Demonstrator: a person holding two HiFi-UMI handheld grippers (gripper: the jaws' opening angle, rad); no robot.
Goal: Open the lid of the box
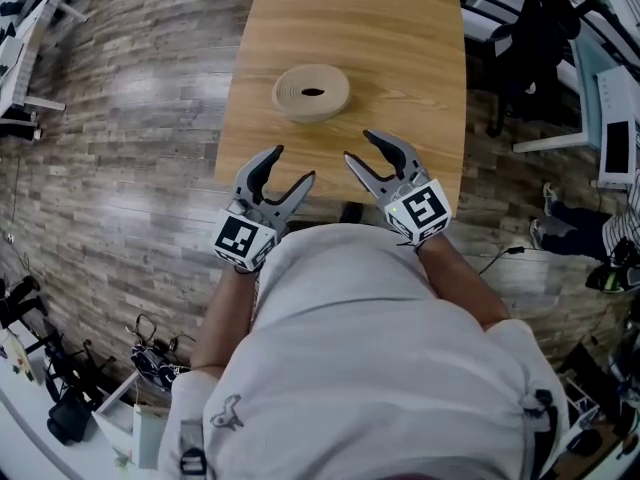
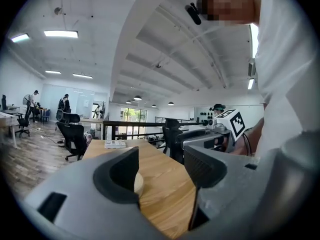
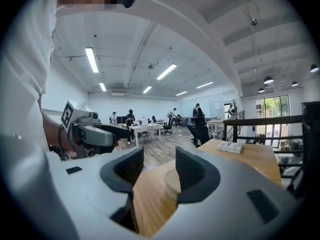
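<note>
Approach step, I judge. L tongs (image 1: pixel 293 165), R tongs (image 1: pixel 360 146): wide open, empty. Round box (image 1: pixel 312 92) ahead, between them. Next: grip lid (image 1: pixel 332 82).

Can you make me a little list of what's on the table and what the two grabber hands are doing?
table: wooden table, long, light brown
box: round box, beige, sits flat on the table
lid: lid looks closed, not yet opened
left gripper: left gripper fingers apart, holds nothing, near the table's near edge
right gripper: right gripper fingers apart, holds nothing, beside the left one
touching: neither gripper touches the box; it lies farther along the table
</note>
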